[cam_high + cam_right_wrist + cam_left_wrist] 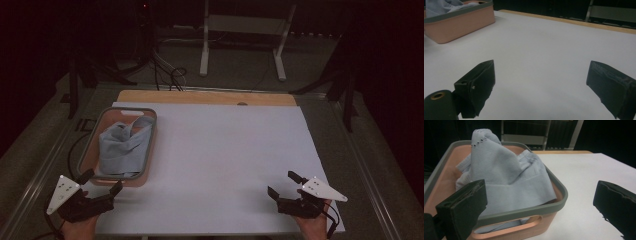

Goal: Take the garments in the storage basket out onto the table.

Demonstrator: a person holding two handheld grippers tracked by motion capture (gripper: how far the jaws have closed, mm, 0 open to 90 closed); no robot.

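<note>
A dim room, seen from above. A counter (225,150) covered in a white sheet fills the middle, with a strip of bare wood along its far edge.

On the left side of the counter stands a peach-coloured plastic basket (90,145) with a grey-green rim and cut-out handles. A pale blue cloth (122,145) lies crumpled inside it; one fold rises above the rim and another drapes onto the near edge.

The left gripper (102,182) is at the near left corner of the counter, held in a hand at the bottom edge, just in front of the basket's near end. Its two black jaws stand wide apart and hold nothing. In the left gripper view, the jaws frame the basket (544,206) and the cloth (506,180), which sit close ahead; whether the left jaw touches the basket wall cannot be told.

The right gripper (282,185) is at the near right corner, well apart from the basket, also held in a hand. Its jaws are spread wide and empty, over bare white sheet. In the right gripper view, the basket (461,23) shows far off at the upper left.
</note>
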